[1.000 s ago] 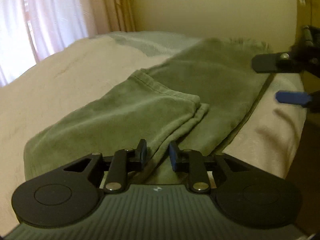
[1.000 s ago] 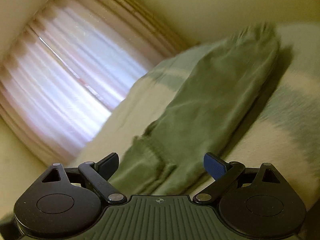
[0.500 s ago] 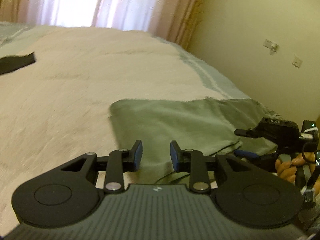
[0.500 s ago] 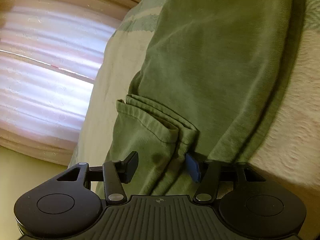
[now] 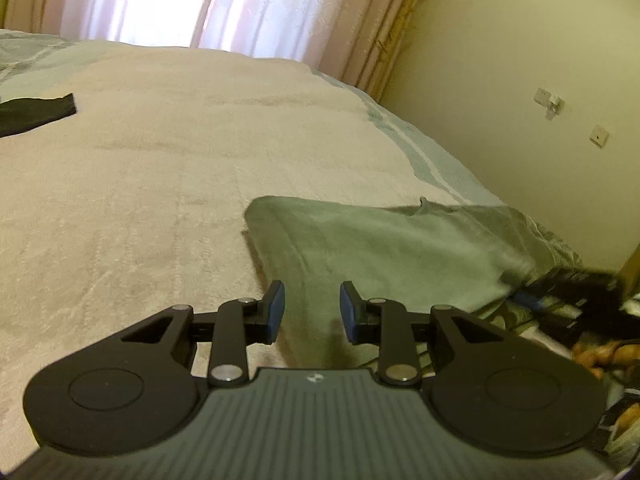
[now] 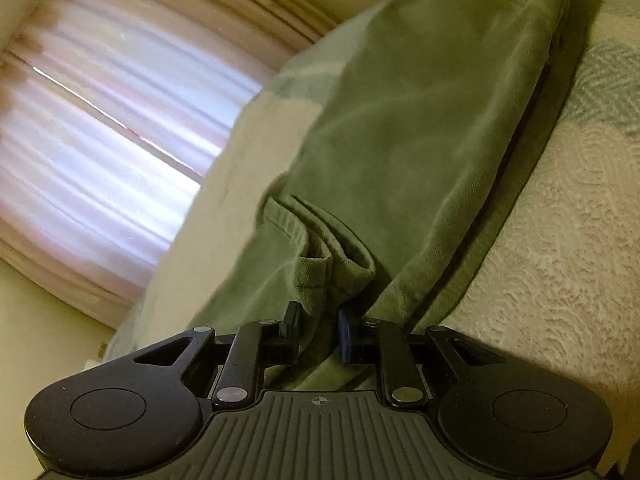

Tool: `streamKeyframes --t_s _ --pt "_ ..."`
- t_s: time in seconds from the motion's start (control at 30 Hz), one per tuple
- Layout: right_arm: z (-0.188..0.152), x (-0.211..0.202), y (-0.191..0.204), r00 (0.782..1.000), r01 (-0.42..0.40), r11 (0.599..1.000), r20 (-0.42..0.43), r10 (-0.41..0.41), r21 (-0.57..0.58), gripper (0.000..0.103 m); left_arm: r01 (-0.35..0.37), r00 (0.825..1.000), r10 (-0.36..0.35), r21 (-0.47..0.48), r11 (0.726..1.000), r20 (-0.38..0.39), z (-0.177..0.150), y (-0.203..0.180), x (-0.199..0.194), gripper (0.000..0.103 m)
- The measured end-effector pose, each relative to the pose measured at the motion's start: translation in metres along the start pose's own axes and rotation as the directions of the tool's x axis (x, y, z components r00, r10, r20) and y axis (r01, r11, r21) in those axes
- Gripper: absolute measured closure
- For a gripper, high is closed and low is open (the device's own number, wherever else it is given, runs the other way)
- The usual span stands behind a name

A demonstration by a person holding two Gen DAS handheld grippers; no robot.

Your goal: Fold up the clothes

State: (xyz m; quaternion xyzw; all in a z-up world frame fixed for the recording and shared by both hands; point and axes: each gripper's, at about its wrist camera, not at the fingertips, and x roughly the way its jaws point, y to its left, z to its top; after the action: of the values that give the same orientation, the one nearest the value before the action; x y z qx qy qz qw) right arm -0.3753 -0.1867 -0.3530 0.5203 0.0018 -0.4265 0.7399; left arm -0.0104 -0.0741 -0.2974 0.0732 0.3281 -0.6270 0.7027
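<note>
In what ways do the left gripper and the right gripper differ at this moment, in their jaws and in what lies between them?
The left gripper has its jaws apart with nothing pinched; the right gripper is closing its jaws on a bunched hem of the green garment.
The left gripper looks across the beige bedcover at the garment's flat part; the right gripper sits right at the cloth.
Both have black frames with blue pads.

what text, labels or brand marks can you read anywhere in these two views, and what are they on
No readable words or numbers in either view.
Left gripper: a small pale emblem on its ribbed body, a mark and no letters.
Right gripper: a small crosshair circle on its ribbed body, no letters.
Green garment: no tag or print visible.
Wall plates: blank at this size.
</note>
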Motion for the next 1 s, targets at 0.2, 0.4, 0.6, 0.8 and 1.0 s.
streamKeyframes --t_s 0.2,0.4,0.6,0.8,1.0 --pt "0.001 -0.003 0.008 0.997 0.049 0.997 0.061 -0.046 -0.057 0.086 0.014 1.000 -0.014 0.055 0.998 0.002 0.007 -0.013 0.006 0.079" --pt "-0.009 0.000 -0.002 0.994 0.105 0.992 0.046 -0.101 -0.077 0.085 0.004 0.999 0.000 0.080 0.997 -0.048 0.009 -0.017 0.026 0.079" --pt "-0.007 -0.010 0.011 0.986 0.150 0.983 0.087 -0.141 -0.105 0.060 -0.023 0.998 0.029 0.120 0.992 -0.050 0.004 -0.018 0.030 0.080" --pt "0.006 0.018 0.020 0.970 0.241 0.954 0.052 -0.236 -0.180 0.071 -0.029 0.997 0.040 0.163 0.986 -0.068 0.004 -0.020 0.040 0.080" --pt "-0.021 -0.004 0.055 0.929 0.367 0.838 0.197 -0.312 -0.404 0.070 -0.070 0.990 0.107 0.330 0.942 -0.096 0.000 -0.037 0.052 0.080"
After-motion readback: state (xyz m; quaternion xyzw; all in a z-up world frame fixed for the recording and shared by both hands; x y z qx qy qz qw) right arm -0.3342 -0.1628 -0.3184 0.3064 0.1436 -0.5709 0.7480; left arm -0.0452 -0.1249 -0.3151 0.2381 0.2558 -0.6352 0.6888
